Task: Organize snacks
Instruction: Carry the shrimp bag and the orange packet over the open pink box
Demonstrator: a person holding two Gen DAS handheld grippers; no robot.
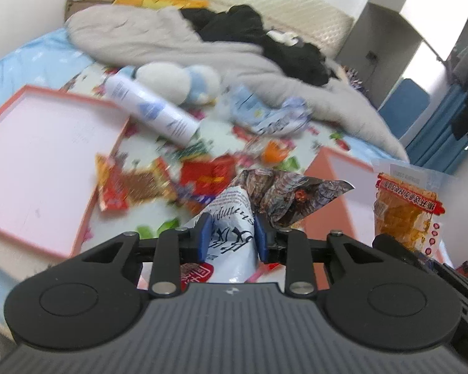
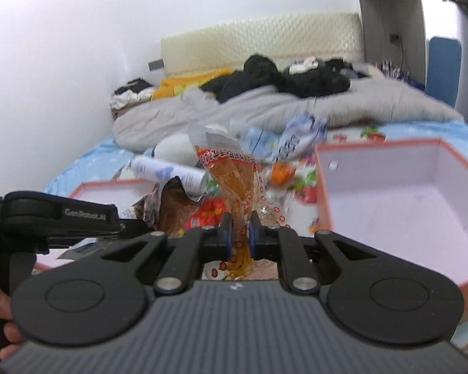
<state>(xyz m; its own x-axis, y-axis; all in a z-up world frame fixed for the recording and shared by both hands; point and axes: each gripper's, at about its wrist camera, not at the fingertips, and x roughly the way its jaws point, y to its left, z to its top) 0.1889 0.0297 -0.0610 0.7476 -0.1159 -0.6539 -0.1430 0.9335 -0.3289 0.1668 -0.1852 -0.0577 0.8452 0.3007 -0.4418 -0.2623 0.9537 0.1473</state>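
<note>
Left gripper [image 1: 231,235] pinched a crumpled white printed packet [image 1: 234,215], lifted over the snack litter [image 1: 159,184] on the bed; right gripper [image 2: 240,233], nearly closed, clamped an orange clear-film snack bag [image 2: 231,177]; best to keep both grips firm, carry each clear of the pile and let go low inside a box. Left view alone showed the shallow pink tray [image 1: 40,162] whole at frame left; right view alone showed the deep pink box [image 2: 399,196] interior, empty.
</note>
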